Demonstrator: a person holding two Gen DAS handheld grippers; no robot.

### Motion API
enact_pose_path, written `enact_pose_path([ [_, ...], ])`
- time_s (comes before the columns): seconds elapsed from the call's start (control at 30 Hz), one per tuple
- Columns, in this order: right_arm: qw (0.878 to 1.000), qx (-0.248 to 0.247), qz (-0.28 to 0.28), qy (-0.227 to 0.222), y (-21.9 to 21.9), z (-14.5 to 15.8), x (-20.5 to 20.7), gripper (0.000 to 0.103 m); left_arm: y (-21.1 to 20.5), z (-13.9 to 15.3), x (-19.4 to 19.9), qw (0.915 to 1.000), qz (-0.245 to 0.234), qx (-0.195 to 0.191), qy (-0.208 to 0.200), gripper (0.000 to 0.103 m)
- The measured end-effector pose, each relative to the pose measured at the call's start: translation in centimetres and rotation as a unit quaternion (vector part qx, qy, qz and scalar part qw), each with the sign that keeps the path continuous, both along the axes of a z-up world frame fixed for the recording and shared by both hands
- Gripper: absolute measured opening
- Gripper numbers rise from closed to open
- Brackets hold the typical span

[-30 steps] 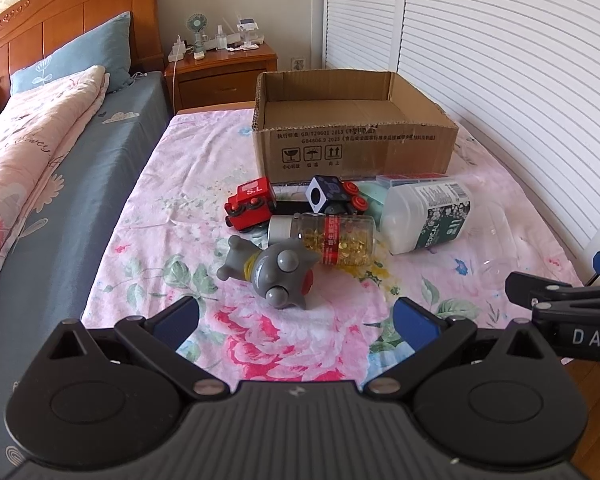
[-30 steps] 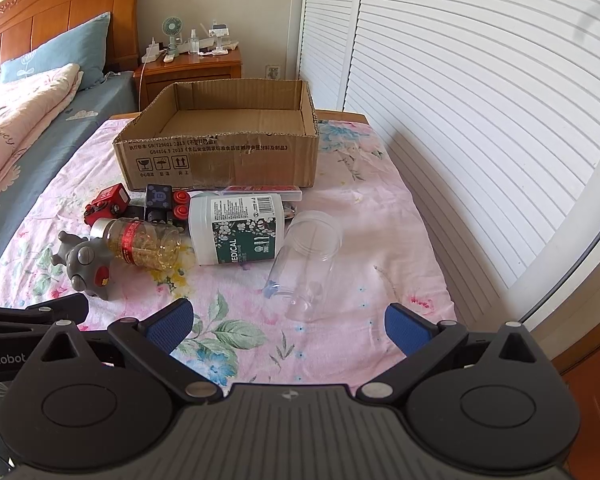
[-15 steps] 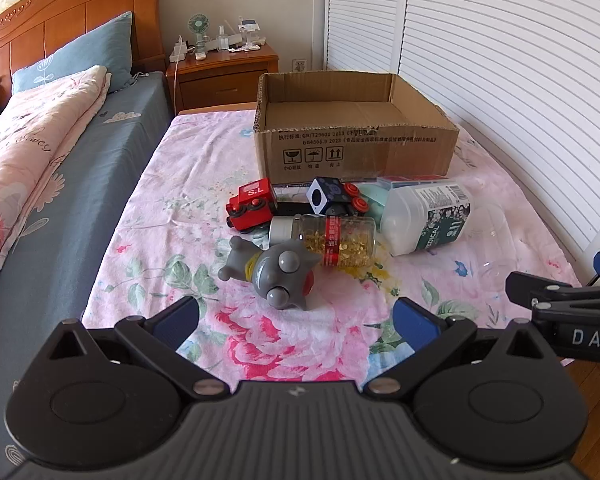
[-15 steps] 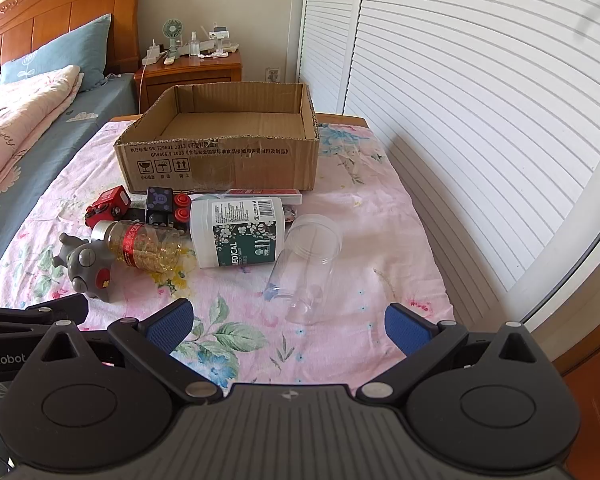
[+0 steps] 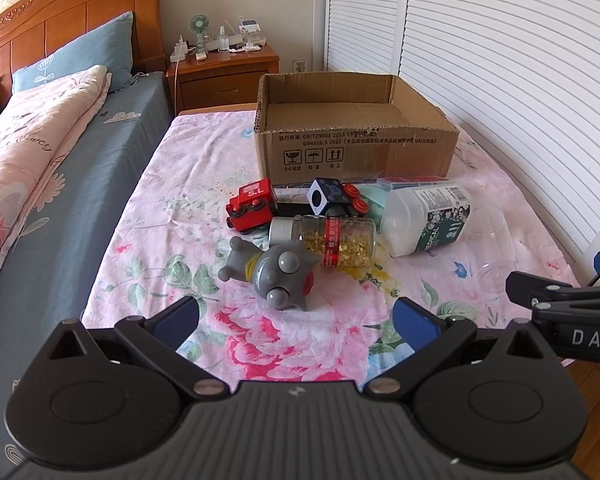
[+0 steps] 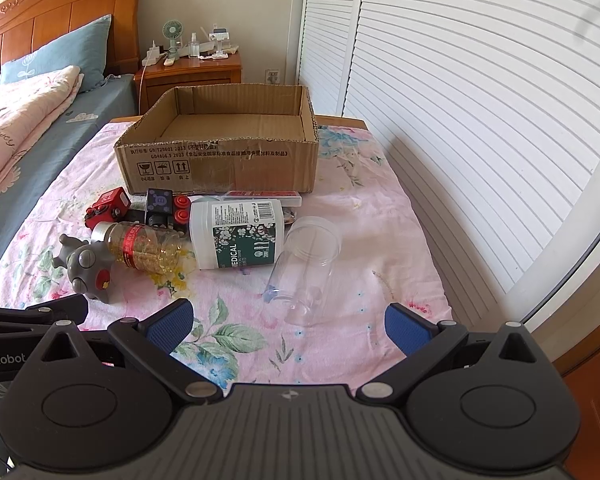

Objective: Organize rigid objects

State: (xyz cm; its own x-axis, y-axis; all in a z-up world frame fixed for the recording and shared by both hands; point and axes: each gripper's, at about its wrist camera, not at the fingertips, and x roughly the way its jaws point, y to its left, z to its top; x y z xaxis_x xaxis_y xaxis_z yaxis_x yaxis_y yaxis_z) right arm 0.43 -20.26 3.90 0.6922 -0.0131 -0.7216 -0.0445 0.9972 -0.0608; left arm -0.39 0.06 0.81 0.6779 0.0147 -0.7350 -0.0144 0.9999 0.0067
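On a floral cloth lies a heap: a grey toy figure (image 5: 274, 276) (image 6: 86, 266), a capsule bottle (image 5: 332, 242) (image 6: 142, 246), a white medical bottle (image 5: 428, 218) (image 6: 240, 232), a red toy train (image 5: 252, 204) (image 6: 108, 206), a dark cube toy (image 5: 332, 198) (image 6: 162, 206) and a clear jar (image 6: 306, 270). Behind them stands an open, empty cardboard box (image 5: 352, 152) (image 6: 220, 160). My left gripper (image 5: 296, 318) is open just short of the grey toy. My right gripper (image 6: 288, 320) is open just short of the clear jar.
A flat clear case (image 6: 264, 197) lies against the box front. A bed with blue sheet (image 5: 60, 200) runs along the left, a wooden nightstand (image 5: 224, 68) stands behind. White louvred doors (image 6: 480, 100) close off the right side. The cloth's near edge is under both grippers.
Both views have crept slightly forward toward the heap. Nothing on the cloth has moved, and both grippers stay open.
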Motion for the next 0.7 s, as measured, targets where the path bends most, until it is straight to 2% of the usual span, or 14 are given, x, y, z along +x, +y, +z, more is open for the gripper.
enact_pose_path([
  [0.43, 1.0, -0.005, 0.008, -0.006, 0.49, -0.21, -0.09, 0.103, 0.13, -0.09, 0.15, 1.0, 0.002, 0.0, 0.001, 0.102],
  [0.7, 0.999, -0.007, 0.035, -0.023, 0.62, -0.12, 0.37, 0.103, 0.58, -0.19, 0.6, 0.9999, -0.011, -0.006, -0.001, 0.102],
])
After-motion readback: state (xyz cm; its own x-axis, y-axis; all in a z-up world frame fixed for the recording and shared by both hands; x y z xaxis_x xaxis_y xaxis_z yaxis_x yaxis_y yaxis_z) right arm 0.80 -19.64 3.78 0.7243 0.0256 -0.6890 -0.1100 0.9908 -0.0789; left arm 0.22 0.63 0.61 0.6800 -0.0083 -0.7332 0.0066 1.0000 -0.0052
